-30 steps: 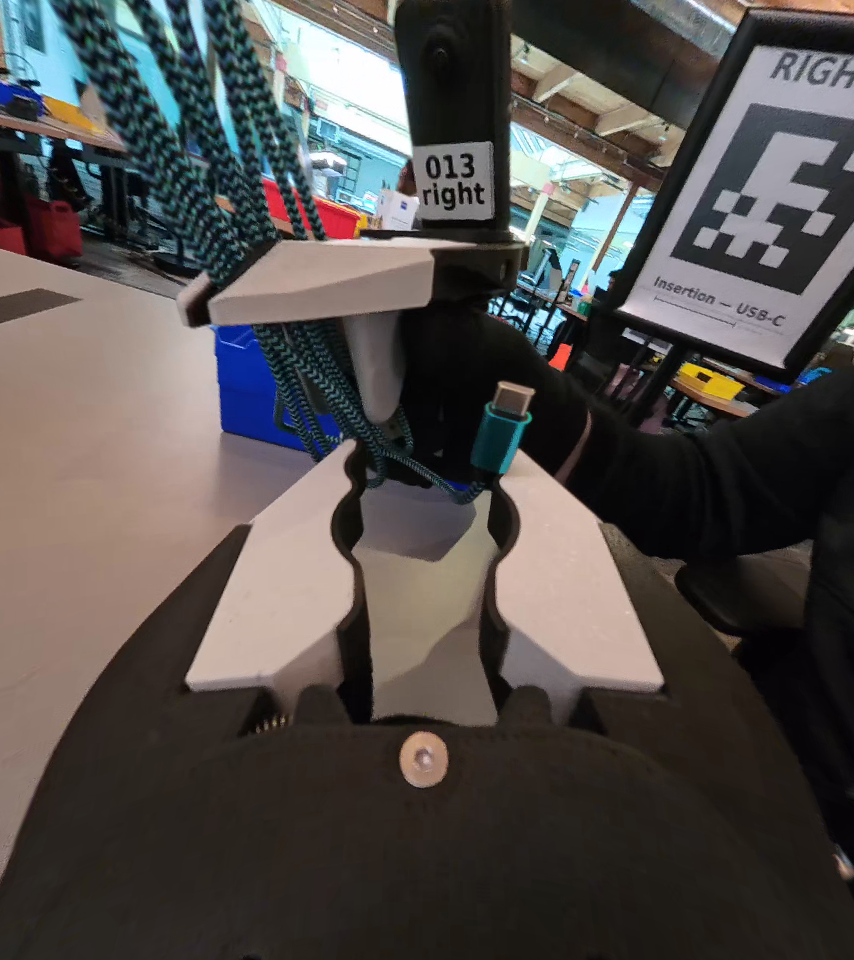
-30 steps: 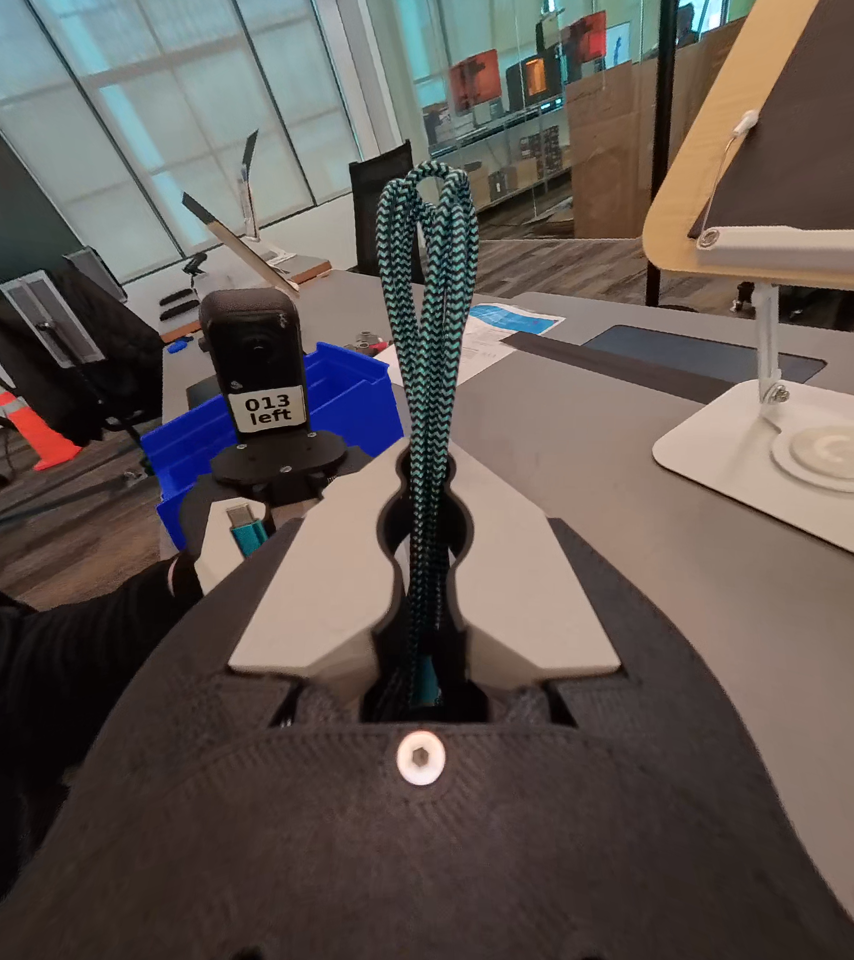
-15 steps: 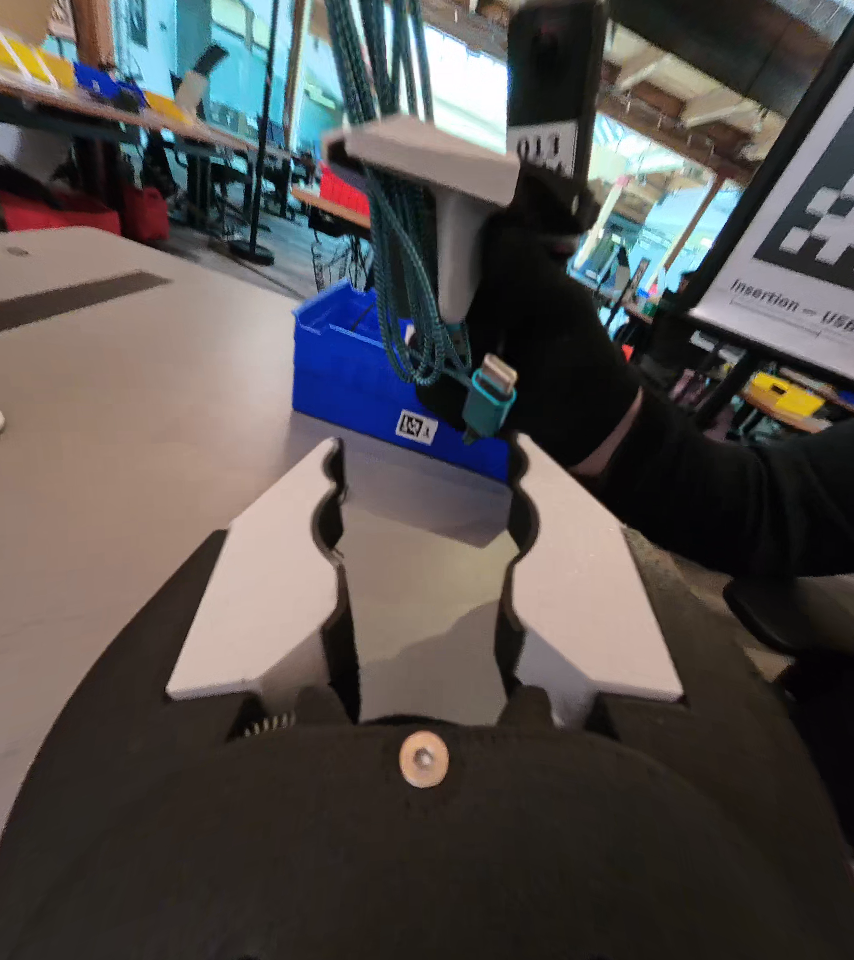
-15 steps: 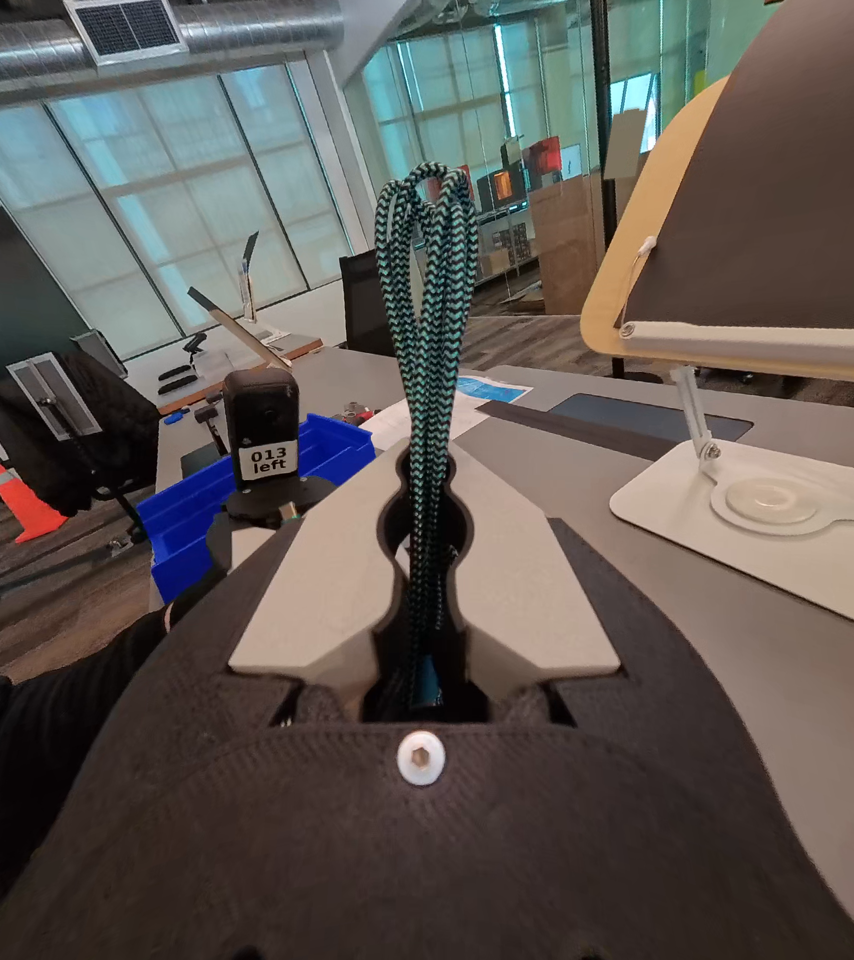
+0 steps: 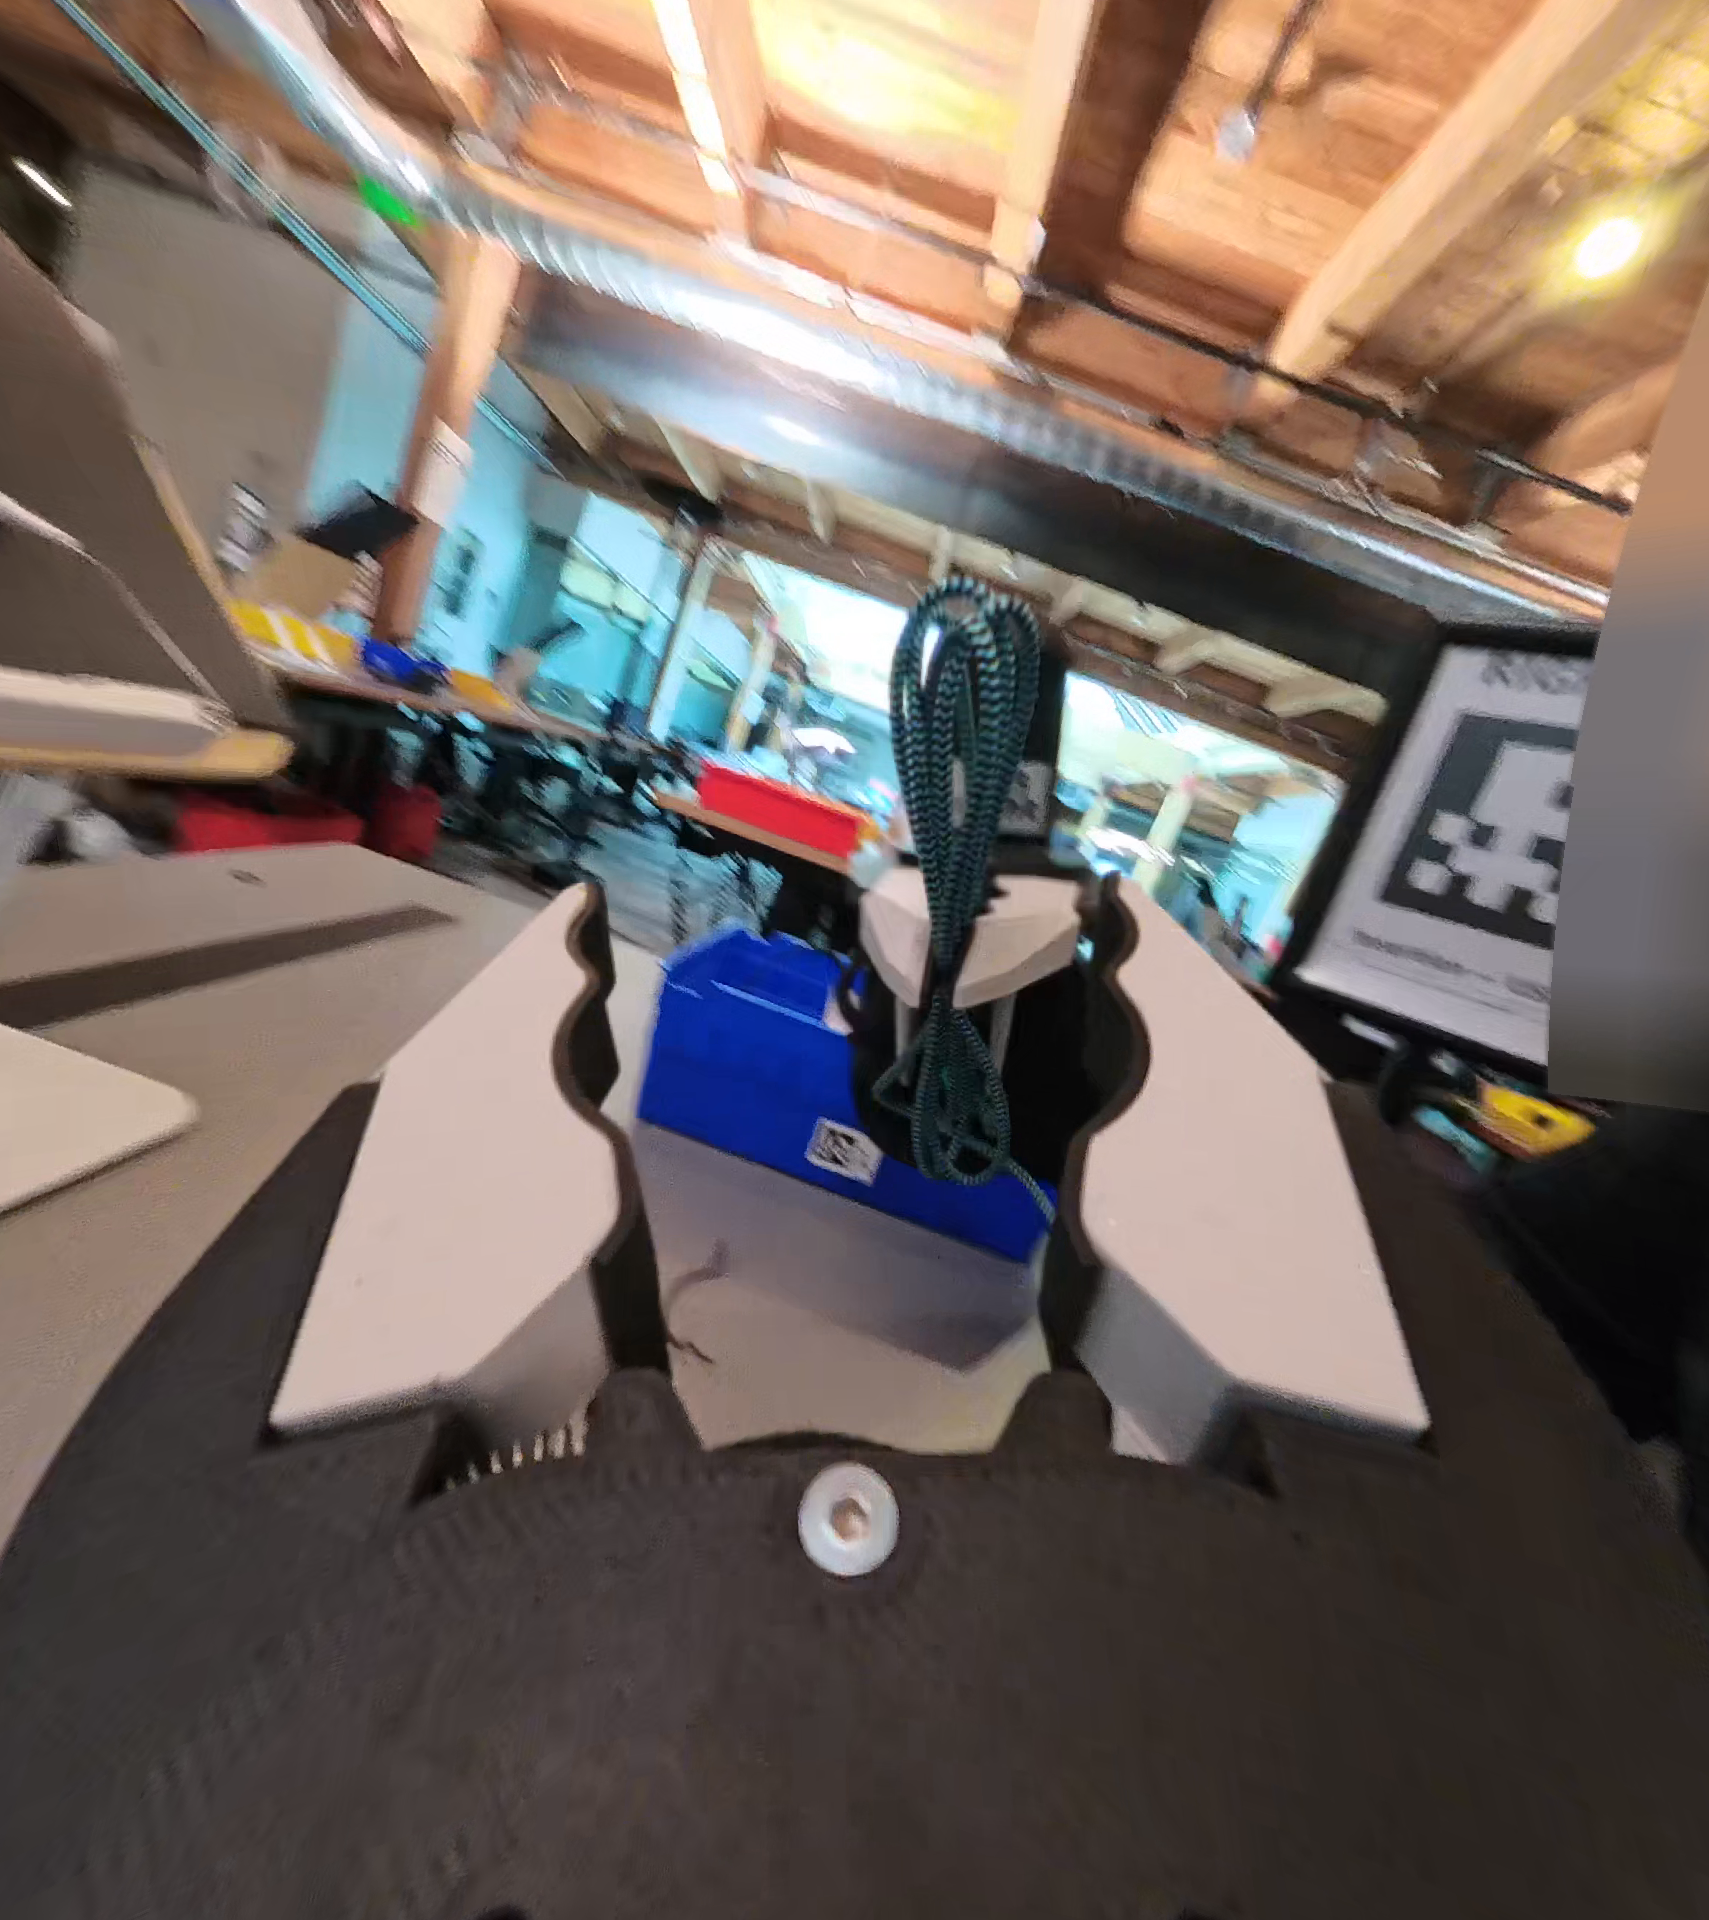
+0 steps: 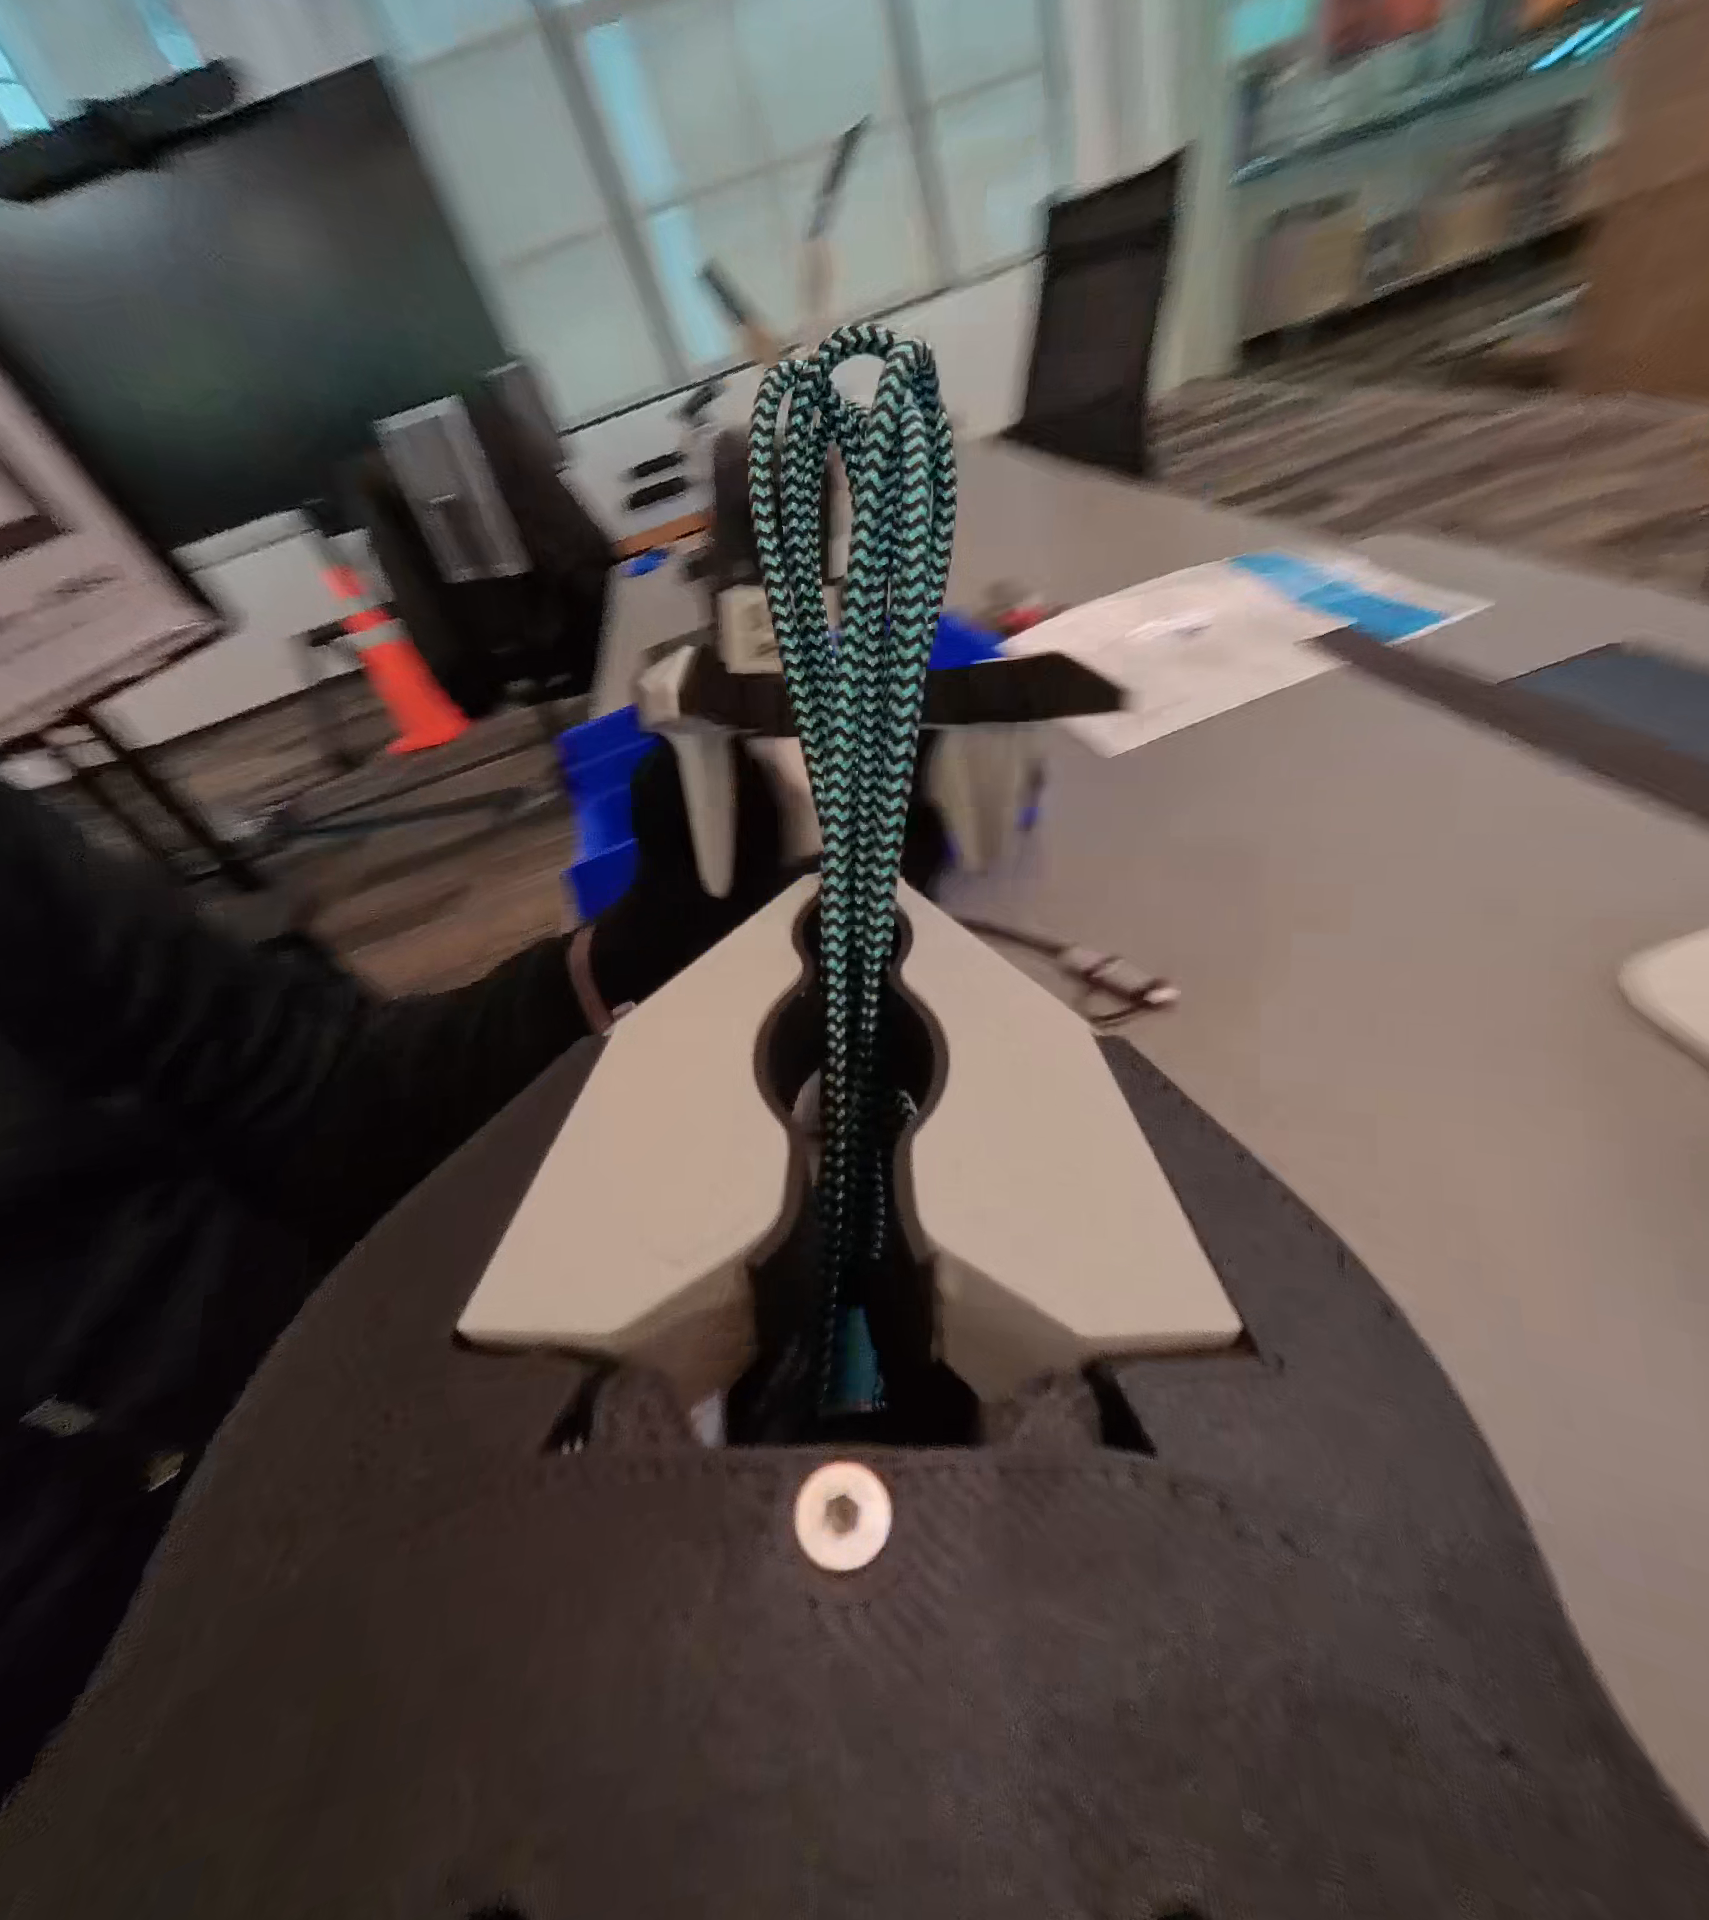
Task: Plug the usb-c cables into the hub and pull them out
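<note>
Clearly clamped in the right gripper [image 6: 855, 997]: a bundle of teal-and-black braided cables [image 6: 850, 644], long axis running forward along the fingers, loops pointing up and away, a teal plug end tucked down in the throat of the jaws. Across from it, spread wide and holding nothing, the left gripper [image 5: 855, 1049], facing the bundle straight ahead over the blue bin [image 5: 756, 1049] on the bench [image 5: 154, 1299]. No hub in either view, so nearer gripper impossible to judge

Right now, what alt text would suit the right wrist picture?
Grey tongs shut on a looped bundle of teal-and-black braided cable, held up over a grey table. Behind, blurred, a dark-sleeved arm holds the other tongs near a blue bin.
</note>
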Available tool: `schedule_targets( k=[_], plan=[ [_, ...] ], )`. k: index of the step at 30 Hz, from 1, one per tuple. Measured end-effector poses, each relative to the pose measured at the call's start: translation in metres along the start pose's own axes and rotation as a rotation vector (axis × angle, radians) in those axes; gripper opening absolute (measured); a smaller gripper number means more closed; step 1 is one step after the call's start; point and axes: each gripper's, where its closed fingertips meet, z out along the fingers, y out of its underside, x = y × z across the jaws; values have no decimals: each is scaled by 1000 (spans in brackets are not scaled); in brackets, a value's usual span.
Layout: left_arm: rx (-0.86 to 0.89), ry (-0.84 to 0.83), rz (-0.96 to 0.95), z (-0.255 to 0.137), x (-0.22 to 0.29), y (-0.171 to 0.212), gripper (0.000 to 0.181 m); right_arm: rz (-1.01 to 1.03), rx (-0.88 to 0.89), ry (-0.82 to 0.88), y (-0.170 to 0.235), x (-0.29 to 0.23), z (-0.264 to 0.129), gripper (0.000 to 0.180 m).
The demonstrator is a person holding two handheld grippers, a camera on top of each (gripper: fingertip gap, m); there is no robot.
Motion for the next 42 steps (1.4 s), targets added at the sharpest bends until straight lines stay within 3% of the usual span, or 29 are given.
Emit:
schedule_targets(
  k=[4, 8, 13, 16, 18, 21, 23, 26, 30, 34, 37, 42],
  plan=[
    [-172, 135, 71, 20, 30, 36, 91, 145, -68, -287, 18, -30, 15, 2],
    [-156, 311, 72, 21, 63, 40, 79, 243, -142, -477, 37, -48, 23, 2],
    [-129, 480, 54, 10, 90, 36, 44, 319, -214, -680, 52, -73, 23, 2],
    [-128, 521, 65, 6, 97, 36, 16, 319, -253, -708, 57, -81, 27, 3],
    [-102, 442, 88, 8, 83, 30, 0, 326, -243, -635, 56, -71, 32, 6],
    [-53, 350, 61, 7, 65, 20, 0, 279, -218, -465, 54, -48, 37, 15],
    [-12, 273, 47, 6, 51, 13, 0, 209, -213, -281, 53, -26, 38, 34],
    [31, 184, 12, 2, 32, 5, 0, 18, -256, 3, 52, 0, 30, 48],
    [57, 94, -16, 3, 17, 3, 0, -284, -424, 351, 55, 21, 22, 74],
    [55, 42, -22, 8, 11, 8, 0, -400, -580, 473, 76, 27, 31, 80],
    [37, 13, -24, 12, 8, 14, 0, -450, -634, 504, 87, 30, 37, 64],
    [41, 5, -62, 15, 5, 17, 0, -494, -645, 566, 97, 43, 41, 4]
  ],
)
